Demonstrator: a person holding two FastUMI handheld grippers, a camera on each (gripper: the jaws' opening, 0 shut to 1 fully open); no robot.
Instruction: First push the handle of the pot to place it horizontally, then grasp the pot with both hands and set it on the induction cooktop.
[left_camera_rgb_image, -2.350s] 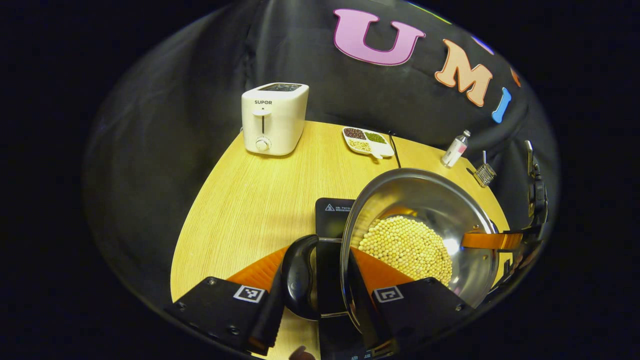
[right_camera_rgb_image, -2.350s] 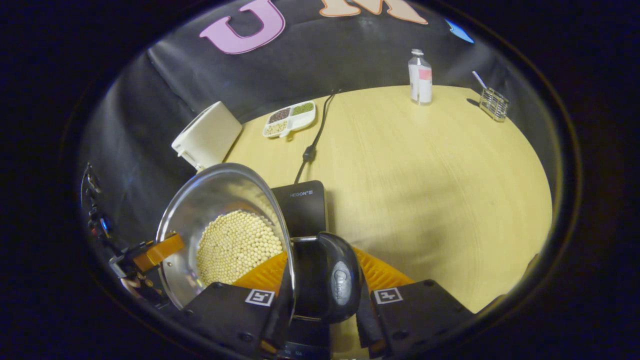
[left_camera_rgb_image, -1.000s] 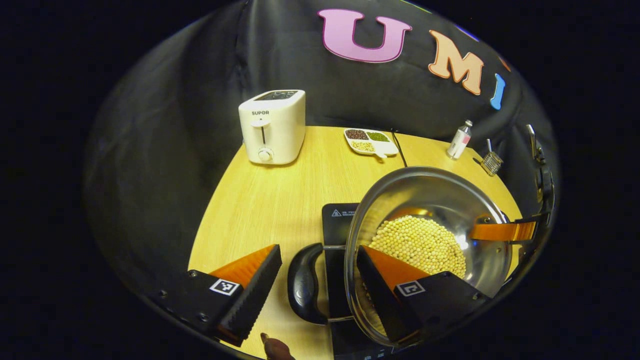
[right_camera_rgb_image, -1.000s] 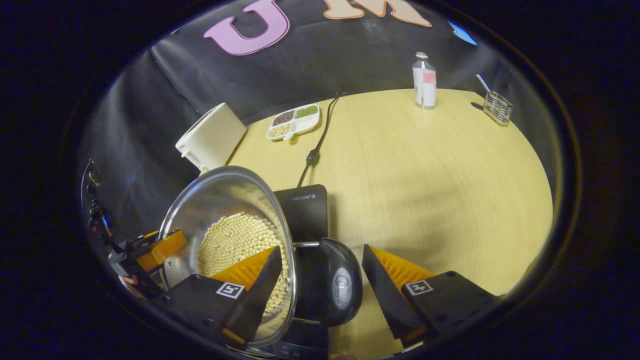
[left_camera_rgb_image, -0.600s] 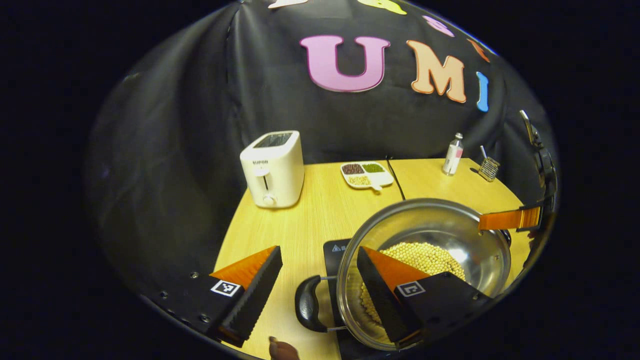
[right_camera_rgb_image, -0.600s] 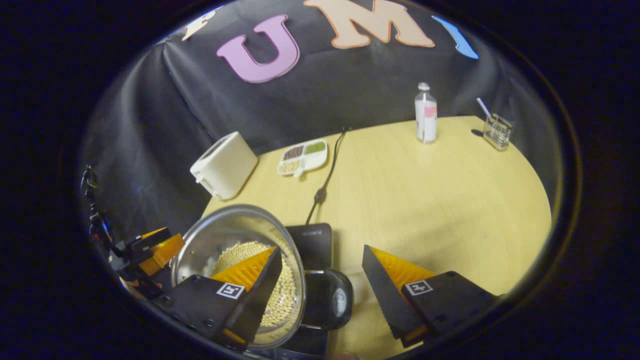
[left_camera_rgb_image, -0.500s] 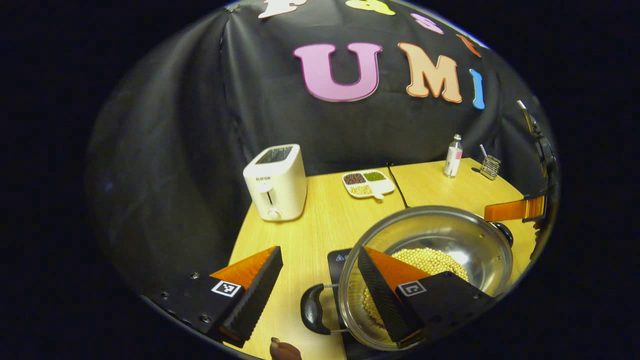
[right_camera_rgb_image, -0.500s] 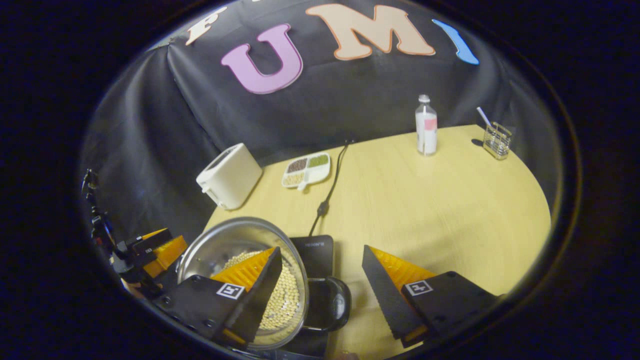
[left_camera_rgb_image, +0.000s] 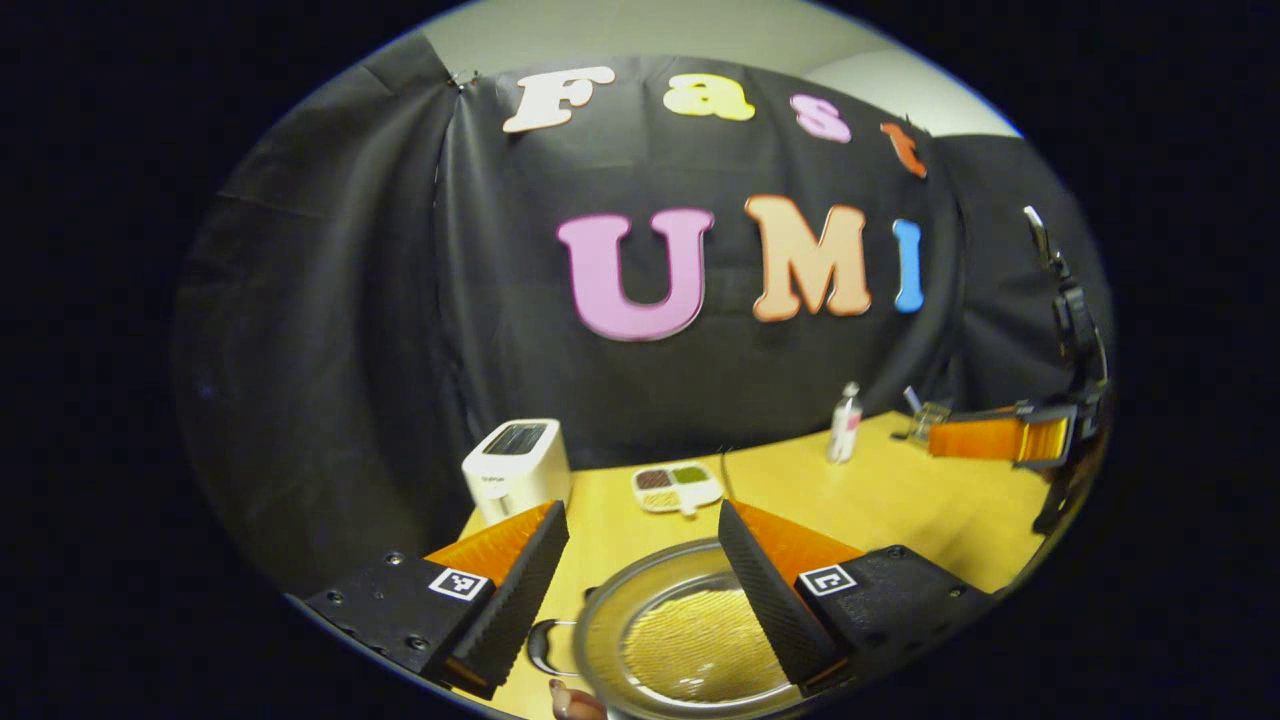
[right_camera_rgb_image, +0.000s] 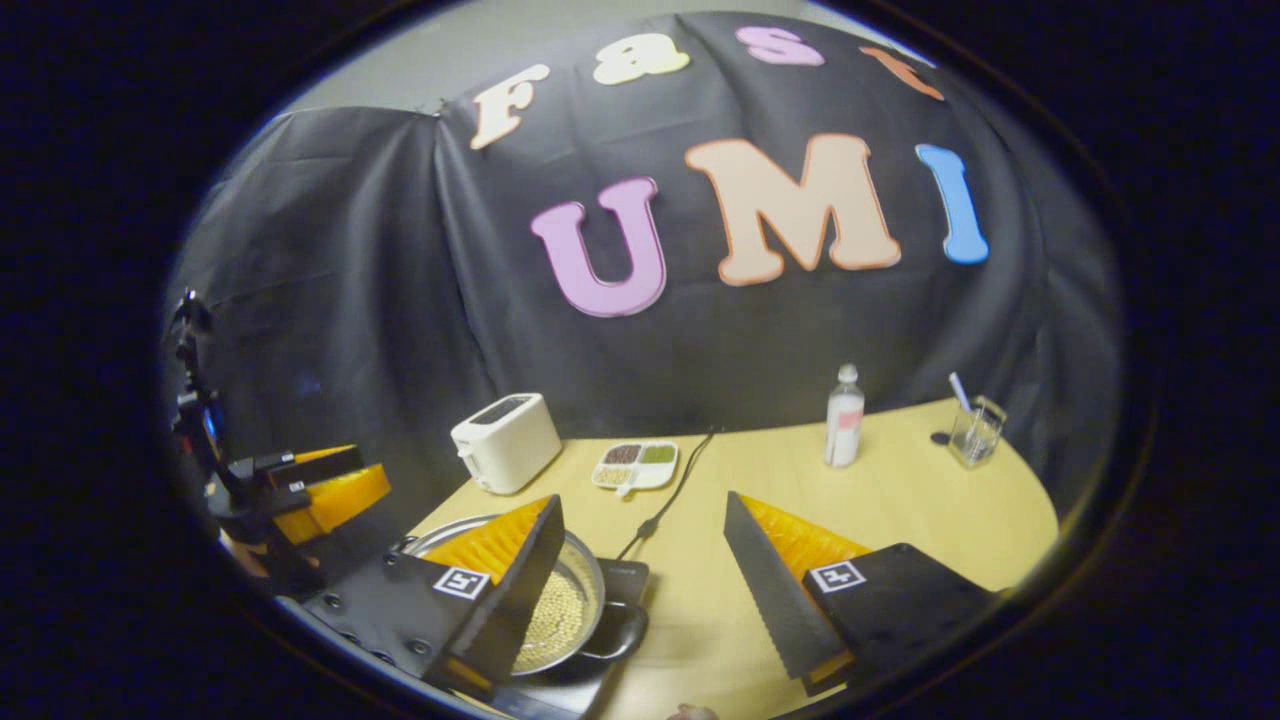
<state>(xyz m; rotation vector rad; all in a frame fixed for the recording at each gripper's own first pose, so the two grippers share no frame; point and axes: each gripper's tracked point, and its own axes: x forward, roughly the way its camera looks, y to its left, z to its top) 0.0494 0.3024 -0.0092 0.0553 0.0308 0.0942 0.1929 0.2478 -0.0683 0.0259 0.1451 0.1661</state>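
Note:
The steel pot (left_camera_rgb_image: 690, 640), holding pale beans, sits low in the left gripper view, with one black side handle (left_camera_rgb_image: 545, 650) at its left. My left gripper (left_camera_rgb_image: 640, 600) hangs open above it, apart from the pot. In the right gripper view the pot (right_camera_rgb_image: 565, 610) rests on the black induction cooktop (right_camera_rgb_image: 628, 574), its other handle (right_camera_rgb_image: 620, 628) pointing right. My right gripper (right_camera_rgb_image: 640, 590) is open and raised clear of that handle. Each gripper appears at the edge of the other's view, the right gripper (left_camera_rgb_image: 1000, 438) and the left gripper (right_camera_rgb_image: 310, 490).
On the wooden table (right_camera_rgb_image: 900, 500) stand a white toaster (right_camera_rgb_image: 505, 428), a divided dish of beans (right_camera_rgb_image: 635, 463), a bottle (right_camera_rgb_image: 843, 415) and a glass holder (right_camera_rgb_image: 973, 430). The cooktop's cable (right_camera_rgb_image: 670, 500) runs back to the wall. A fingertip (left_camera_rgb_image: 575, 700) shows at the bottom.
Both grippers opened off the pot's side handles and lifted up and back. The pot stays on the cooktop and now looks smaller and lower.

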